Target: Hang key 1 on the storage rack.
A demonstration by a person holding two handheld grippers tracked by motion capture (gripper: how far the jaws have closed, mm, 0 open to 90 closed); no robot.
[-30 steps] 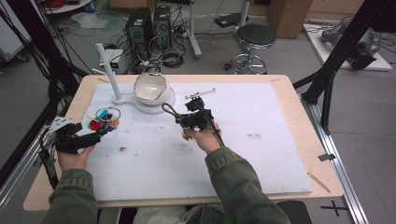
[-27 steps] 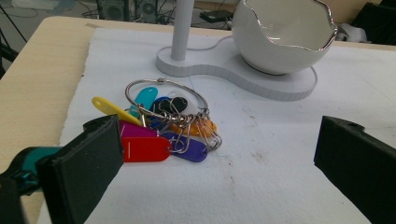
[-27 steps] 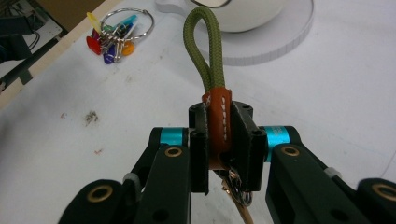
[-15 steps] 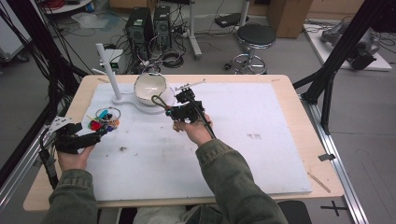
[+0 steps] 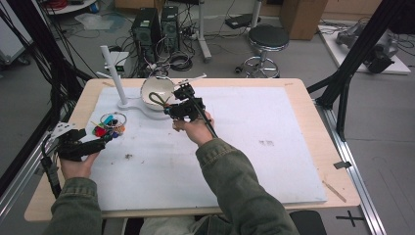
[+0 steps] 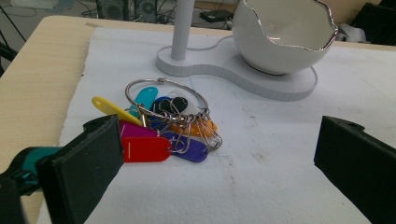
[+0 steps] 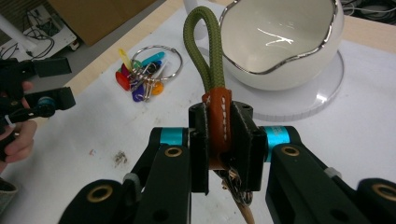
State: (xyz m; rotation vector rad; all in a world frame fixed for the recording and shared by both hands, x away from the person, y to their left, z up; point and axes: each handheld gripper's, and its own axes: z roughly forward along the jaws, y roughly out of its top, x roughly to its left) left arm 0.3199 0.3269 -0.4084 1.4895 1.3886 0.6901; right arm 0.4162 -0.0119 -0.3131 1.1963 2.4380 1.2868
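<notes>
My right gripper [image 7: 219, 140] is shut on a brown leather strap [image 7: 218, 116] whose green rope loop [image 7: 205, 46] sticks up past the jaws. Metal bits hang under the strap. In the high view the right gripper [image 5: 171, 108] hovers beside the white bowl [image 5: 157, 90], and the loop [image 5: 155, 99] reaches its rim. A metal key ring [image 6: 163, 116] with several coloured tags lies on the white mat. My left gripper [image 6: 219, 172] stands open just short of it, one jaw close to the red tag. From above, the left gripper [image 5: 100, 142] sits at the mat's left edge, by the key ring [image 5: 110, 126].
The bowl [image 7: 280, 42] sits on a flat white stand [image 6: 210, 70] with an upright white post [image 5: 113, 73] at the back left. The wooden table [image 5: 303, 88] is covered by the white mat [image 5: 274, 147]. A stool and computer cases stand on the floor beyond.
My right gripper has moved left and away from the person, rising toward the bowl with the strap in it. The left gripper has kept still.
</notes>
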